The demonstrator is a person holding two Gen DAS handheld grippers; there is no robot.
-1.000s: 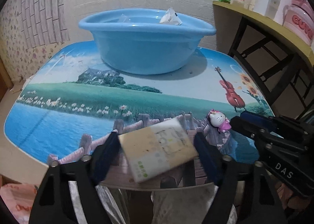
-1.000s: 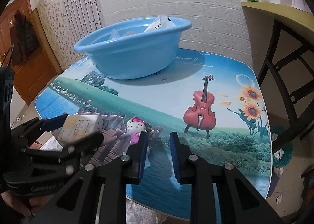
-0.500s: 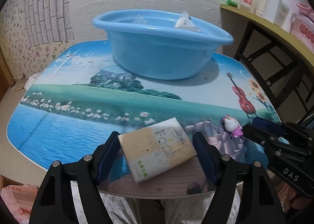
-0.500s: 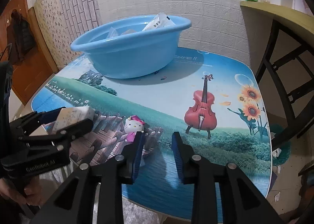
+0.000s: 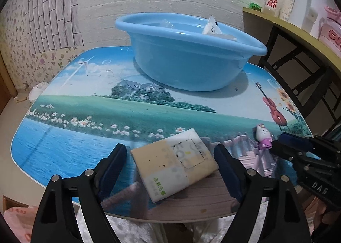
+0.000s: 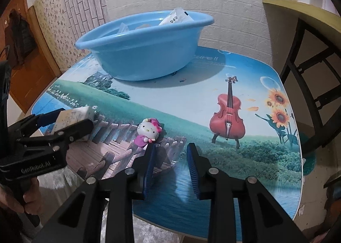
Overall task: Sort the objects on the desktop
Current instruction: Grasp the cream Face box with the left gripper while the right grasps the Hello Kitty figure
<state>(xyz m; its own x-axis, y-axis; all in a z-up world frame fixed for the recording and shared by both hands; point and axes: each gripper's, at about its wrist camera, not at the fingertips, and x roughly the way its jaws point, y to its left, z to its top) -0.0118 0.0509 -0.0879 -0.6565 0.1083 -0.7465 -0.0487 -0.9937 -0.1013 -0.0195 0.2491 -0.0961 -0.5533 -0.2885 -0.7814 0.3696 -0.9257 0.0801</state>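
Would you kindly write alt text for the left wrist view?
The left gripper, its jaws just opened wider, straddles a tissue pack lying near the table's front edge, pads clear of it. Beyond stand a blue basin and, right, a small cat figurine beside the right gripper.

I count one blue basin (image 5: 191, 62) on my worktop (image 5: 64, 147), one tissue pack (image 5: 173, 162), one cat figurine (image 6: 149, 131), and two tools: left (image 5: 170, 170), right (image 6: 171, 166).

Even indoor light on my two views, soft shadow under the blue basin (image 5: 187, 59), dull sheen on the table (image 6: 245, 68), strong fisheye bending, black corners, my near fingers (image 6: 149, 168) slightly soft
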